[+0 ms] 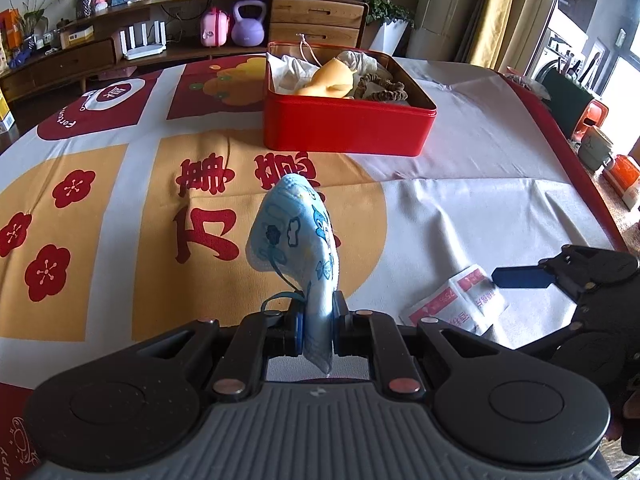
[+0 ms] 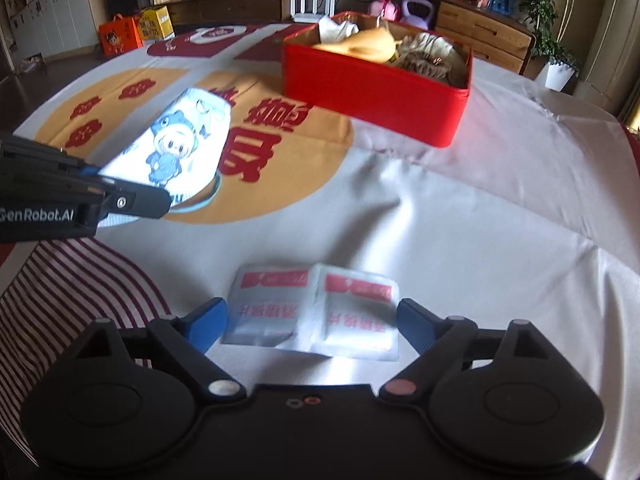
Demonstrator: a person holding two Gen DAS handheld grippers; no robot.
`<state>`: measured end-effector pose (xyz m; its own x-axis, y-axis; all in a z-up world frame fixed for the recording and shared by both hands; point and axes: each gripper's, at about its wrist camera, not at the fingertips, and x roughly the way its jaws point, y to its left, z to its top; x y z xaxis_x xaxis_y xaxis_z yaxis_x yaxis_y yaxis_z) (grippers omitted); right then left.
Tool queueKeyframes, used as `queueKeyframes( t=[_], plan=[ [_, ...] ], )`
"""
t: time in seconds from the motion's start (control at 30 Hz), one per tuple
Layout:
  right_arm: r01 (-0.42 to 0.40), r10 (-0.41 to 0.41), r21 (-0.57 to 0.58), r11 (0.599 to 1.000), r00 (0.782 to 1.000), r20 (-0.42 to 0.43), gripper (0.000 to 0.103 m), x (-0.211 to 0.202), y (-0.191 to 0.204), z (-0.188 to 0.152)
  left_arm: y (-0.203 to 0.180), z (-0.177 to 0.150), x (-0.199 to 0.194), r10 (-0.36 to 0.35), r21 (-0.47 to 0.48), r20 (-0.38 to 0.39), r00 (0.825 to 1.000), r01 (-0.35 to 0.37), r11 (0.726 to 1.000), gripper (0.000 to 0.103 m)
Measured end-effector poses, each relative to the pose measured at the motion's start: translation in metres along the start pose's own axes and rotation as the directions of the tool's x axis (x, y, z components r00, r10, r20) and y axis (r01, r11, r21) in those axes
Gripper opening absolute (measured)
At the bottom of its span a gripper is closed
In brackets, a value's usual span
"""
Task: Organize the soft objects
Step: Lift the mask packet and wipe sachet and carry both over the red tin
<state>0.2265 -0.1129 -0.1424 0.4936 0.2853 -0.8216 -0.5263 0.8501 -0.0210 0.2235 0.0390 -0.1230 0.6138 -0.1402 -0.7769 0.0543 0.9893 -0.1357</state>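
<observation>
My left gripper (image 1: 318,322) is shut on a light blue cartoon-print face mask (image 1: 296,232), which stands up above the tablecloth; the mask also shows in the right wrist view (image 2: 180,148), with the left gripper (image 2: 132,200) at the left edge. My right gripper (image 2: 312,320) is open, its blue fingers either side of a white and red twin sachet pack (image 2: 314,312) lying on the cloth. The pack also shows in the left wrist view (image 1: 456,304), with the right gripper (image 1: 520,278) beside it. A red tin box (image 1: 344,120) holds several soft things, among them an orange plush piece (image 1: 332,78).
The table wears a white, red and yellow printed cloth (image 1: 480,152). The red box (image 2: 372,84) stands at the far middle. A wooden shelf unit (image 1: 160,40) with a purple kettlebell (image 1: 249,24) lies behind. A striped cloth (image 2: 72,292) is at the near left.
</observation>
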Motion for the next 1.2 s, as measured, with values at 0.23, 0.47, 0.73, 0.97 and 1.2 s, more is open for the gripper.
queueKeyframes(
  t=[0.23, 0.47, 0.73, 0.97, 1.2],
  plan=[
    [-0.014, 0.014, -0.016, 1.0, 1.0, 0.009, 0.064, -0.007, 0.003, 0.001, -0.001, 0.0, 0.001, -0.001, 0.001, -0.003, 1.0, 0.001, 1.0, 0.013],
    [-0.004, 0.003, 0.027, 1.0, 1.0, 0.022, 0.028, -0.012, -0.012, 0.003, -0.004, -0.001, 0.0, -0.005, 0.006, 0.0, 1.0, 0.005, 1.0, 0.013],
    [-0.04, 0.036, 0.061, 0.997, 0.998, 0.059, 0.004, -0.03, -0.024, 0.004, -0.007, 0.0, -0.007, -0.004, 0.012, 0.004, 1.0, 0.004, 1.0, 0.013],
    [-0.076, 0.069, 0.072, 0.995, 0.993, 0.095, 0.004, -0.063, -0.03, 0.018, -0.012, 0.007, -0.019, 0.0, 0.009, 0.004, 1.0, 0.0, 1.0, 0.013],
    [-0.088, 0.078, 0.065, 0.994, 0.986, 0.148, 0.005, -0.103, -0.046, 0.052, -0.026, 0.039, -0.042, 0.008, 0.06, 0.034, 0.999, -0.01, 0.998, 0.013]
  ],
)
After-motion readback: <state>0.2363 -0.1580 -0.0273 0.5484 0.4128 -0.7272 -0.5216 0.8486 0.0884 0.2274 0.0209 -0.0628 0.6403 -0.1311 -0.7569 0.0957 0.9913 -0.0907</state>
